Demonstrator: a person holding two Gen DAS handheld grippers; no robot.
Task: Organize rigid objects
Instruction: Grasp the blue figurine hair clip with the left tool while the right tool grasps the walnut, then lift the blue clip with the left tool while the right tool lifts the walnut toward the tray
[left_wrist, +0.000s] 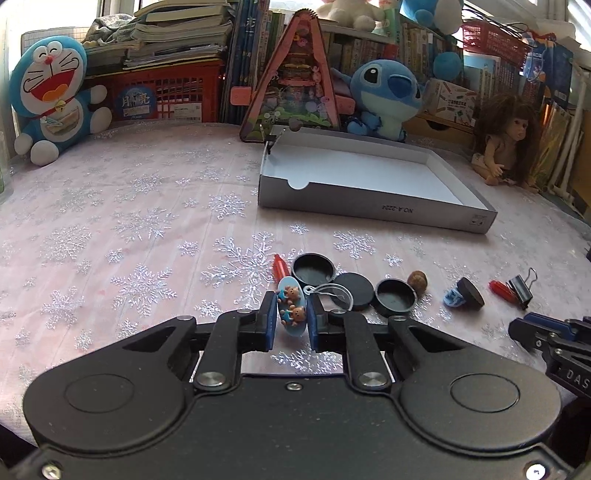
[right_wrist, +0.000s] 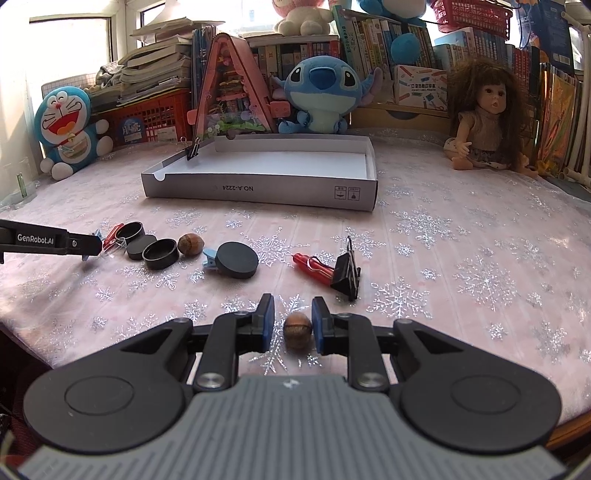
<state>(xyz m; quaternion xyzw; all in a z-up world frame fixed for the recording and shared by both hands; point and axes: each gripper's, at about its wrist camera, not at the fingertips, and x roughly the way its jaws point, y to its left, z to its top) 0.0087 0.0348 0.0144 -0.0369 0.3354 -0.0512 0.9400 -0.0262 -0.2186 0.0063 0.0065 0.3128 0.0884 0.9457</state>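
1. Blue oval tag (left_wrist: 291, 306) with two little bears – stands on edge between the pads of the left claw (left_wrist: 291, 321), low over the surface (left_wrist: 129, 221). Pads sit right against its two sides, pinching it.
2. Acorn-like nut (right_wrist: 297, 330) lies on the surface between the fingers of the right claw (right_wrist: 293, 325). Right pad is against it, small gap on the left side – claw spread, not clamped.
3. Just past the tag: red clip (left_wrist: 279, 266), open black round cap (left_wrist: 313, 269), flat black disc (left_wrist: 354, 290), clear ring (left_wrist: 334, 293) lying over the disc, a second open black cap (left_wrist: 396, 297), all bunched together and touching or nearly so.
4. Second nut (left_wrist: 417, 281) just beside the second cap, on its right.
5. Further right: blue clip (left_wrist: 452, 297) touching another black disc (left_wrist: 470, 293) that leans tilted on it.
6. Right again: red clip (right_wrist: 312, 267) against a black binder clip (right_wrist: 347, 273), well apart from the caps.
7. White shallow box (right_wrist: 258, 188) marked NO.A-2224 sits farther back on the surface; a small binder clip (right_wrist: 192, 149) grips its left wall.
8. Behind the box: Doraemon plush (right_wrist: 68, 129), Stitch plush (right_wrist: 321, 92), doll (right_wrist: 480, 118), books stacked along the back.
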